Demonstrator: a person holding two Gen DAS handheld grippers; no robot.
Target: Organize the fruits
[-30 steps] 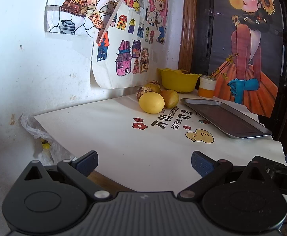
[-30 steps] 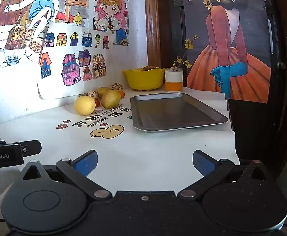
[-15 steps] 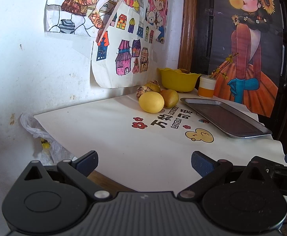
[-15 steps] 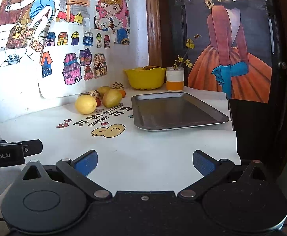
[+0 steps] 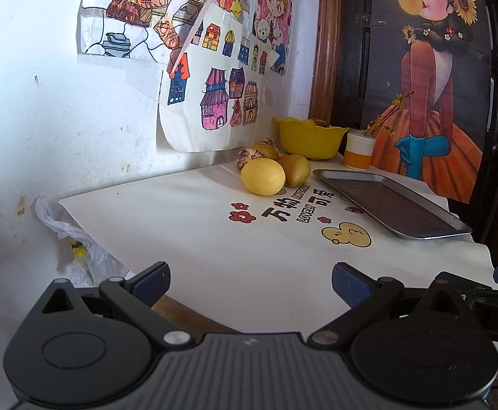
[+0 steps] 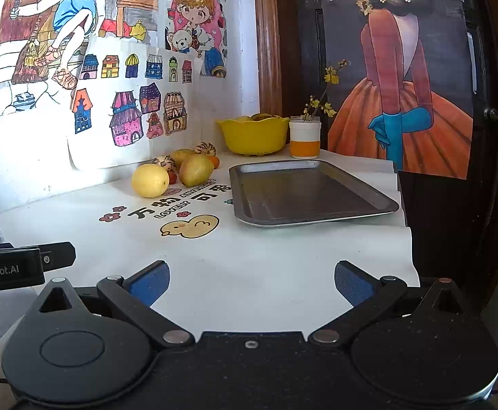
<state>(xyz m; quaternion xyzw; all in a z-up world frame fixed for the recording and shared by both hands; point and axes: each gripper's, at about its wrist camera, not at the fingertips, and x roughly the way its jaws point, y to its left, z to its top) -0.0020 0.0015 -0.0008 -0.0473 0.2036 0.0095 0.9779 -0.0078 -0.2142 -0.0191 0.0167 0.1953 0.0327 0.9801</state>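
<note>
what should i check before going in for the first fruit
1. Left gripper open and holding nothing: ok.
2. Right gripper open and holding nothing: ok.
3. Metal tray bare, with room for fruit: ok.
4. Yellow lemon at the front of the pile, nothing between it and the grippers: ok.
5. Pear touching the lemon, so it may roll when the lemon is lifted: not ok.
6. Room left in the yellow bowl: cannot tell, only the tops of what it holds show above the rim.
</note>
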